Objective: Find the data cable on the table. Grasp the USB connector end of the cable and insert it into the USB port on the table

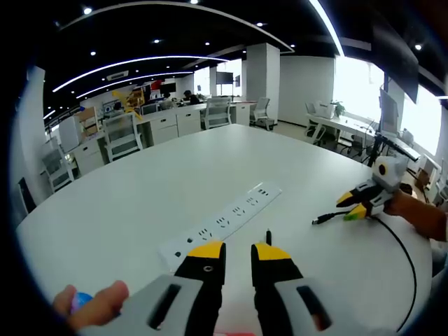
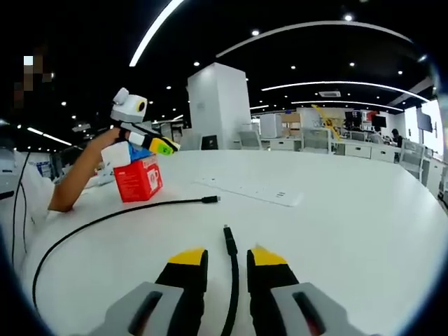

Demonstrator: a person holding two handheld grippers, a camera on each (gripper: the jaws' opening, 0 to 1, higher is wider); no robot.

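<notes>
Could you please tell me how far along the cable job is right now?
Done: the cable is found; its connector end lies between the right gripper's jaws, which look apart. In hand: closing on it. Left: carrying it to the power strip and plugging it in; nothing is plugged in there yet. The left gripper hovers open.

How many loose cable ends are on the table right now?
2. One cable end lies between the right claw's jaws. The other end lies further ahead, short of the power strip. The cable runs out of view, so more may be hidden.
</notes>
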